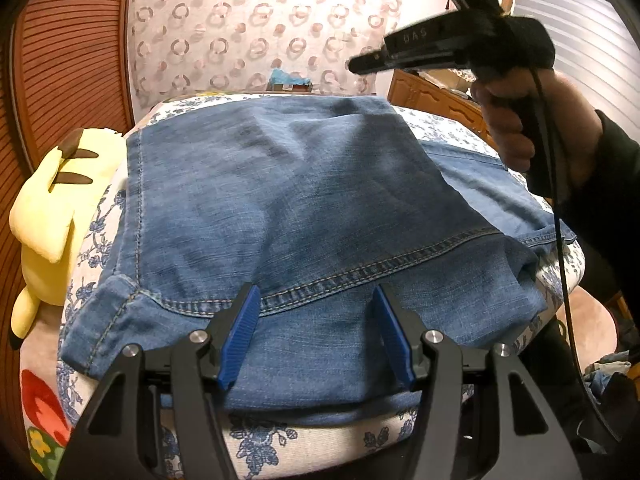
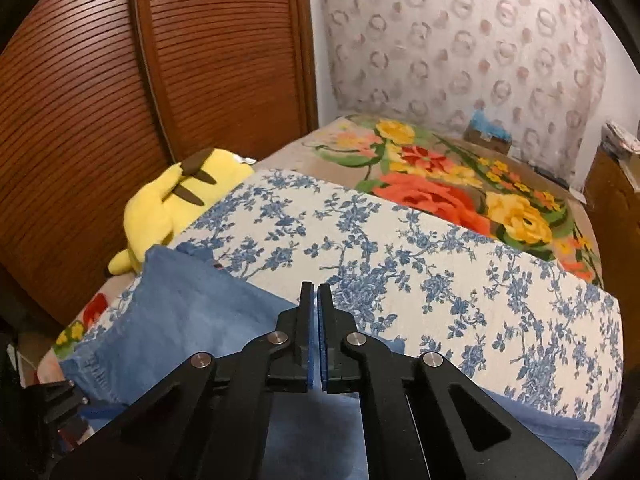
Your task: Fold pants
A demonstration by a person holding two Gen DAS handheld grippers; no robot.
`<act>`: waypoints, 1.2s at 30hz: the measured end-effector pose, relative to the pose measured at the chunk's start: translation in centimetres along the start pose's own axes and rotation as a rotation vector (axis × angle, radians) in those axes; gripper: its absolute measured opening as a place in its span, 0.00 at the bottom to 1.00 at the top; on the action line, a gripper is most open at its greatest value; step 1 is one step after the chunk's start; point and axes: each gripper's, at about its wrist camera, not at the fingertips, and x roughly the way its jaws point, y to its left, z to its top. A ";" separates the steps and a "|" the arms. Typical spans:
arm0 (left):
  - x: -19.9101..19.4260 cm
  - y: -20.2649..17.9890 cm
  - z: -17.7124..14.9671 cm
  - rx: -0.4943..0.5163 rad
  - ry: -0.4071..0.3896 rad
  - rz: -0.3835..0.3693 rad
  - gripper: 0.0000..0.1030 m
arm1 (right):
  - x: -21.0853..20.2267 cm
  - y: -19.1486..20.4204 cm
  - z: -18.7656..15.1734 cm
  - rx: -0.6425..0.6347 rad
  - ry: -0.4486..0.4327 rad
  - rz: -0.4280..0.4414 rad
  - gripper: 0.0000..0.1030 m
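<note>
Underneath, a blue-floral bedspread meets louvered wooden doors.

The right gripper is blurred in the left wrist view; the pants are partly hidden behind the gripper linkage

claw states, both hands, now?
Left claw: open over the jeans, holding nothing.
Right claw: shut, holding nothing, above the jeans.

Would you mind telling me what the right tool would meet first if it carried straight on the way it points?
Probably the blue-flowered cloth just beyond the jeans; depth is unclear.
</note>
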 end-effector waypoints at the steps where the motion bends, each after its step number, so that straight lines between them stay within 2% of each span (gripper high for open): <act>1: 0.0 0.1 -0.1 0.003 -0.001 -0.001 0.56 | 0.2 -0.3 -0.2 0.003 0.009 -0.017 0.01; 2: 0.0 0.1 -0.1 0.005 -0.003 -0.002 0.56 | 0.4 -0.8 -0.6 0.016 0.029 -0.036 0.09; 3: -0.1 0.1 -0.2 0.005 -0.005 -0.003 0.56 | 0.6 -1.3 -1.0 0.027 0.044 -0.049 0.24; 5: -0.1 0.1 -0.3 0.005 -0.007 -0.001 0.56 | 1.0 -2.4 -1.9 0.045 0.078 -0.073 0.40; 8: 0.0 -0.1 -0.3 0.008 -0.009 0.006 0.56 | 1.2 -3.8 -3.2 0.094 0.107 -0.061 0.44; 10: 0.0 -0.2 -0.3 0.010 -0.010 0.011 0.56 | 1.9 -4.6 -3.5 0.144 0.137 -0.033 0.43; 12: 0.1 -0.4 -0.4 0.013 -0.010 0.015 0.56 | 2.4 -4.7 -3.2 0.163 0.143 0.000 0.13; 14: 0.1 -0.5 -0.4 0.019 -0.009 0.016 0.56 | 2.3 -3.6 -2.4 0.114 0.113 -0.030 0.05; 16: 0.0 -0.5 -0.5 0.020 -0.011 0.012 0.56 | 1.7 -2.1 -1.3 0.055 0.044 -0.035 0.04; 18: 0.0 -0.5 -0.5 0.015 -0.013 0.006 0.56 | 0.1 -0.2 0.0 -0.014 -0.070 -0.011 0.02; 19: -0.1 -0.5 -0.5 0.012 -0.014 0.004 0.56 | -0.4 0.4 0.4 -0.040 -0.099 0.000 0.02; 22: -0.2 -0.4 -0.6 0.014 -0.017 -0.001 0.56 | -2.0 1.8 1.3 -0.074 -0.188 0.022 0.02; 23: -0.3 -0.3 -0.6 0.014 -0.018 -0.005 0.56 | -3.1 2.2 1.5 -0.092 -0.249 0.044 0.02; 25: -0.3 -0.3 -0.8 0.015 -0.020 -0.006 0.56 | -4.7 2.4 2.0 -0.087 -0.309 0.056 0.02; 27: -0.4 -0.4 -0.9 0.023 -0.021 -0.003 0.56 | -5.9 1.6 2.5 -0.041 -0.361 0.016 0.02; 28: -0.4 -0.5 -0.9 0.025 -0.021 -0.002 0.56 | -6.2 0.8 3.0 -0.002 -0.357 -0.039 0.02; 30: -0.4 -0.5 -0.8 0.021 -0.020 -0.003 0.56 | -5.9 -0.8 3.4 0.047 -0.297 -0.026 0.02; 32: -0.4 -0.5 -0.7 0.018 -0.018 -0.004 0.56 | -6.0 -1.6 3.2 0.042 -0.275 -0.073 0.02; 36: -0.6 -0.5 -0.4 0.011 -0.009 0.001 0.56 | -6.7 -4.0 1.3 0.082 -0.208 -0.077 0.02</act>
